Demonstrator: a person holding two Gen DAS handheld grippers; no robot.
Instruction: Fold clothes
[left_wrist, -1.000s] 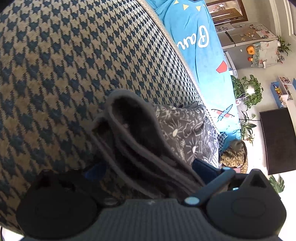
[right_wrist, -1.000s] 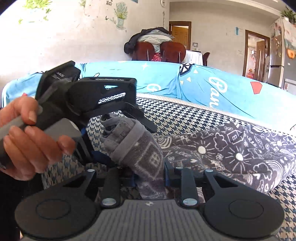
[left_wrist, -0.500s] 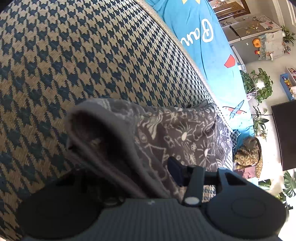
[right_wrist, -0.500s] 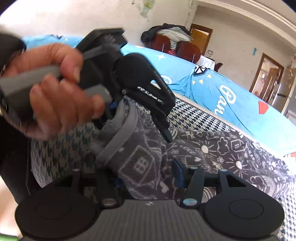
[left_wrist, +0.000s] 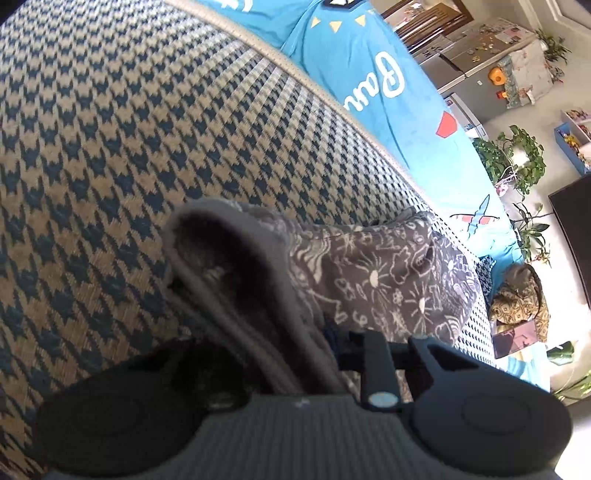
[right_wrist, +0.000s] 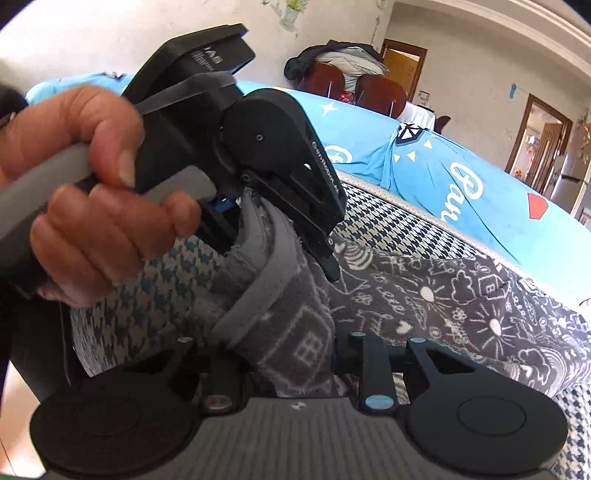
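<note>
A grey fleece garment (left_wrist: 376, 273) with white doodle print lies on a houndstooth sofa cover (left_wrist: 110, 129). My left gripper (left_wrist: 295, 354) is shut on its grey-banded edge, which bunches up between the fingers. In the right wrist view the same garment (right_wrist: 461, 302) stretches to the right. My right gripper (right_wrist: 291, 354) is shut on the banded edge close beside the left gripper (right_wrist: 325, 254), which a hand (right_wrist: 92, 199) holds just above it. Both grippers lift the edge off the cover.
A bright blue printed sheet (left_wrist: 391, 96) covers the sofa behind the houndstooth cover (right_wrist: 399, 225). Potted plants (left_wrist: 513, 158) and a dark cabinet (left_wrist: 572, 229) stand on the floor beyond. Chairs with clothes (right_wrist: 343, 77) stand at the back wall.
Both grippers have raised and turned with the garment's edge in them. The left gripper and hand now sit higher and closer in the right wrist view. More of the garment hangs stretched.
</note>
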